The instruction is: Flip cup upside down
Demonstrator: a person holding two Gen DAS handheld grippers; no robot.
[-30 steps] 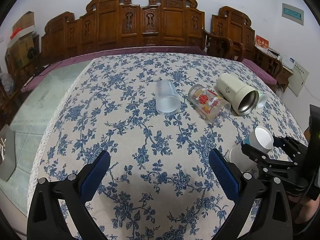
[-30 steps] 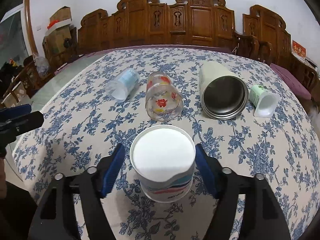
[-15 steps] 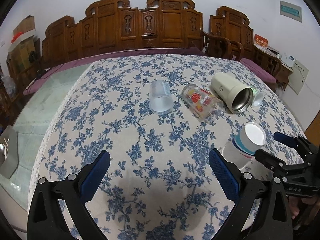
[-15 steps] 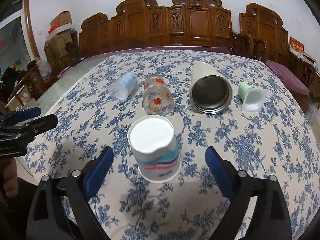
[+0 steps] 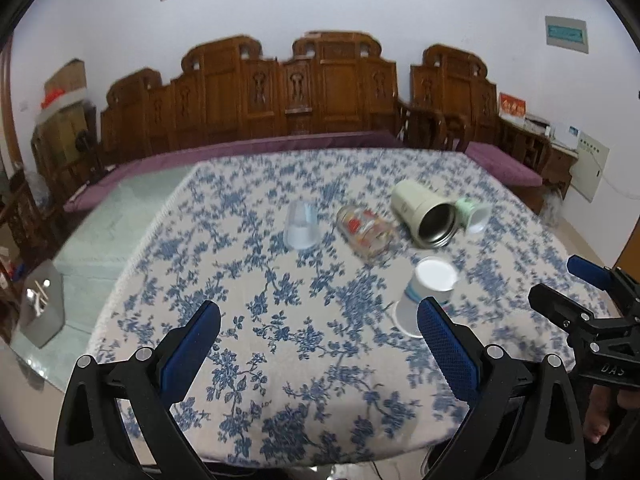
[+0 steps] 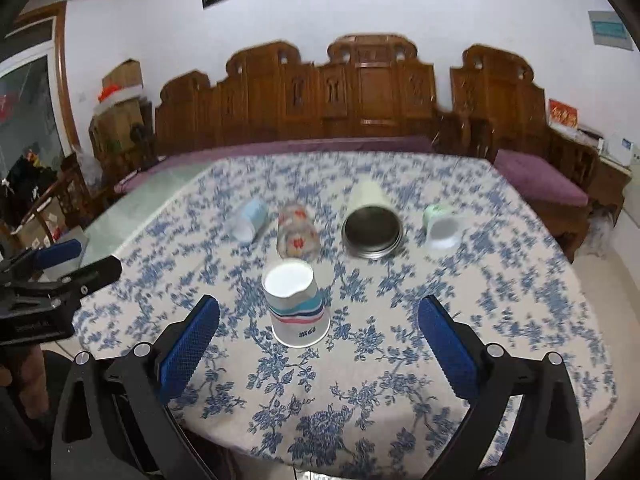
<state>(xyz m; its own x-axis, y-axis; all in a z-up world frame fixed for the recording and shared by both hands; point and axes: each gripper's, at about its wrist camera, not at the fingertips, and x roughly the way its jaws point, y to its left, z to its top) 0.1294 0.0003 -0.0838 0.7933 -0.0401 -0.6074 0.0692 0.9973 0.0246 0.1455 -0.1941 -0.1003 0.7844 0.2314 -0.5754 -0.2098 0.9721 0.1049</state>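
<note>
A white paper cup with blue and red stripes (image 6: 296, 304) stands upside down on the floral tablecloth, near the front edge. It also shows in the left wrist view (image 5: 426, 296), partly behind a blue pad. My right gripper (image 6: 320, 344) is open and empty, pulled back from the cup. My left gripper (image 5: 320, 344) is open and empty, left of the cup. Each gripper shows in the other's view, the right gripper (image 5: 588, 292) and the left gripper (image 6: 64, 260).
Lying on their sides behind the cup are a frosted plastic cup (image 6: 248, 222), a printed glass (image 6: 298, 234), a cream steel tumbler (image 6: 372, 222) and a small green-white cup (image 6: 440, 228). Carved wooden benches (image 6: 360, 96) line the far side. The table's front edge (image 6: 360, 468) is close.
My right gripper opened, let go of the paper cup and drew back. The cup now stands free, upside down. Both grippers have pulled away from the table and tilted up.
</note>
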